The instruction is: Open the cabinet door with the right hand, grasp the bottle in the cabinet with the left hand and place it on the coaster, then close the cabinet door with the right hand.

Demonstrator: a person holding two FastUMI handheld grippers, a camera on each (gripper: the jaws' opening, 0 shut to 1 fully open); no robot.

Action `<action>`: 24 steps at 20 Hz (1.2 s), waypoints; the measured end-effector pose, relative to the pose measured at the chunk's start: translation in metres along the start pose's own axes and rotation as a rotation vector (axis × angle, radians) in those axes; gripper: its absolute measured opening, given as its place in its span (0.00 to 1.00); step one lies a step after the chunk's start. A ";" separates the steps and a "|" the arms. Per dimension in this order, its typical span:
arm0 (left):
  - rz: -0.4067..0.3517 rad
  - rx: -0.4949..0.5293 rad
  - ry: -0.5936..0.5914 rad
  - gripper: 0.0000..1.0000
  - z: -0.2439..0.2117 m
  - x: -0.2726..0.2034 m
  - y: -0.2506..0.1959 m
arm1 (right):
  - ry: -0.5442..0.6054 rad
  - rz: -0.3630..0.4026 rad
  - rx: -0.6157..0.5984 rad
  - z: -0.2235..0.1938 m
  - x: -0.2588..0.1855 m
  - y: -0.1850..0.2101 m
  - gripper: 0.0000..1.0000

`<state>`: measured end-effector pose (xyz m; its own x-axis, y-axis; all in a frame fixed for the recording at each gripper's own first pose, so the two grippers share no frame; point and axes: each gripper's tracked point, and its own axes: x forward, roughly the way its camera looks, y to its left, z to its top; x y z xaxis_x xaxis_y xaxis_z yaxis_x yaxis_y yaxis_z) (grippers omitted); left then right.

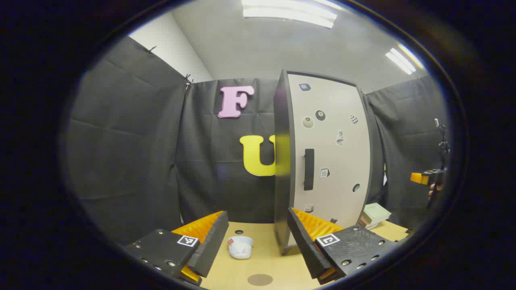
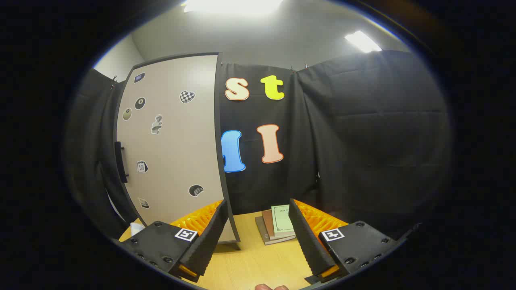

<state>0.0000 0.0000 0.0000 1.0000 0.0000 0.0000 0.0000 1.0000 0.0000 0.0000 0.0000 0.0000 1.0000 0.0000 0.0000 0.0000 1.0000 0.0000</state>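
Observation:
The tall cabinet (image 1: 330,145) stands on the wooden table, its pale sticker-covered door shut and flat against the dark body. A dark vertical handle (image 1: 308,169) sits at the door's left edge, and the handle (image 2: 119,161) shows again at far left in the right gripper view. A round brown coaster (image 1: 260,279) lies on the table near my left gripper (image 1: 257,215), which is open and empty, left of the cabinet. My right gripper (image 2: 258,205) is open and empty, facing the door's right edge (image 2: 221,161). The right gripper (image 1: 423,177) appears far right, hand-held. The bottle is hidden.
A small white object (image 1: 240,246) lies on the table just beyond the coaster, left of the cabinet. A stack of books (image 2: 280,223) rests on the table right of the cabinet, between my right fingers. Black cloth walls close in the booth.

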 end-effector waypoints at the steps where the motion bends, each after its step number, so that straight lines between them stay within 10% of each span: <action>1: -0.010 -0.006 -0.006 0.89 0.002 0.001 -0.003 | -0.001 -0.005 0.002 0.000 -0.001 -0.001 0.96; 24: -0.045 -0.033 0.055 0.89 -0.041 0.010 -0.016 | 0.041 -0.028 -0.013 0.003 0.001 0.004 0.96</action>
<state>0.0096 -0.0162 -0.0408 0.9975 -0.0454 -0.0545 0.0436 0.9985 -0.0345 0.0011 0.0037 0.0029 0.9988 -0.0284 -0.0407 0.0278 0.9995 -0.0138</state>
